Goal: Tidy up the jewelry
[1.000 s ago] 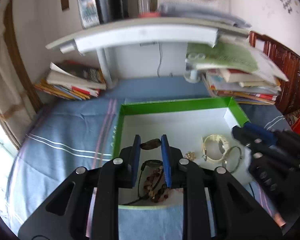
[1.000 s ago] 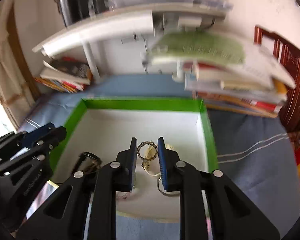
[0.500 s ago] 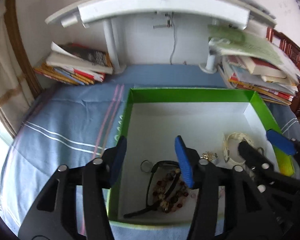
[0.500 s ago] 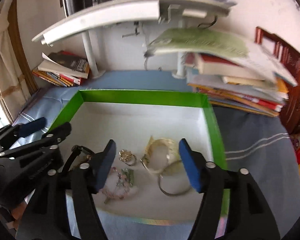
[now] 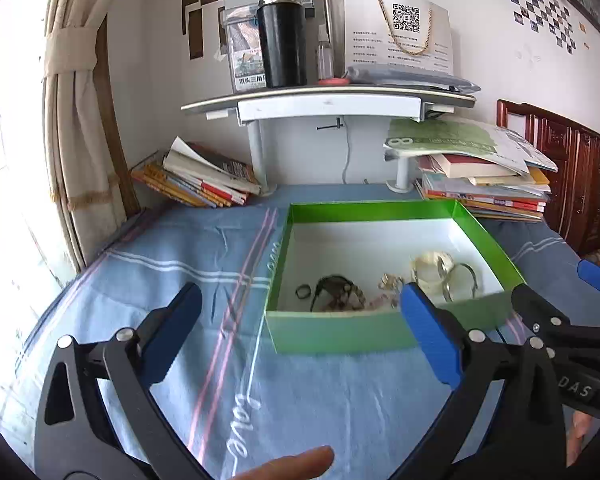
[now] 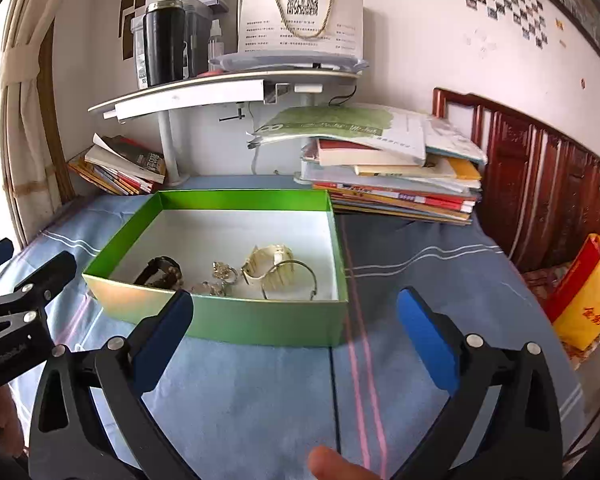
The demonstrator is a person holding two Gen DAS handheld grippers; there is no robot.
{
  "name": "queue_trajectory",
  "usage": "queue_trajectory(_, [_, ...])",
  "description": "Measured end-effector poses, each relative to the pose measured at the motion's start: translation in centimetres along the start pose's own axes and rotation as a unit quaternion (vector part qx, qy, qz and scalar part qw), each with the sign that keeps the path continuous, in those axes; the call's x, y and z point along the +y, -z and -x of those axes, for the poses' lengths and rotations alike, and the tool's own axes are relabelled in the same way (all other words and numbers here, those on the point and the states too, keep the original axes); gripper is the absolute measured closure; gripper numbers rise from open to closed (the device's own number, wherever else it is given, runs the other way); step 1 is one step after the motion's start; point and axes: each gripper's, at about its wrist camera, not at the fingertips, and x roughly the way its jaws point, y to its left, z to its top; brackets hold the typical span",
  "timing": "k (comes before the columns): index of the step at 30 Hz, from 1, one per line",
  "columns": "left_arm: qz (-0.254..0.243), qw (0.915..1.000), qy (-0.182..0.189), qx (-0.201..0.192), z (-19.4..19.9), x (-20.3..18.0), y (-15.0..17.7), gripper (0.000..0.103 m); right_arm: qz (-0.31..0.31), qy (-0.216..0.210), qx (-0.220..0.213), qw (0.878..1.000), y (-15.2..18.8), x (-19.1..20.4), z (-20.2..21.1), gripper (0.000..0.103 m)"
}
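A green box (image 5: 340,336) with a white floor stands on the blue cloth, holding a black watch with beads (image 5: 338,294), a small dark ring (image 5: 303,291), a gold piece (image 5: 390,281), a cream watch (image 5: 430,264) and a thin bangle (image 5: 460,280). My left gripper (image 5: 300,316) hangs in front of the box's near wall. Its jaws are opening wide with nothing between them. In the right wrist view, my right gripper (image 6: 294,308) is likewise in front of the box (image 6: 240,324), jaws opening and empty. The cream watch (image 6: 268,262) and bangle (image 6: 290,280) lie beyond it.
Book stacks lie at the back left (image 5: 196,180) and back right (image 6: 392,176). A white shelf (image 5: 328,100) with a black flask (image 5: 282,40) stands behind the box. A red and yellow bag (image 6: 584,304) and a wooden bed frame (image 6: 540,184) are on the right.
Both grippers have drawn back out of the box toward me, and their jaws have spread from nearly shut to wide. The jewelry stays lying in the box.
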Motion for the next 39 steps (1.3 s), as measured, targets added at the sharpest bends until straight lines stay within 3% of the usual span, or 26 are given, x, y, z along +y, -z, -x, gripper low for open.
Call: queue_trajectory(39, [-0.004,0.9999,0.002,0.013,0.38,-0.08,0.54,0.004,0.022,0.024,-0.014,0.999,-0.16,0.87,0.89,0.003])
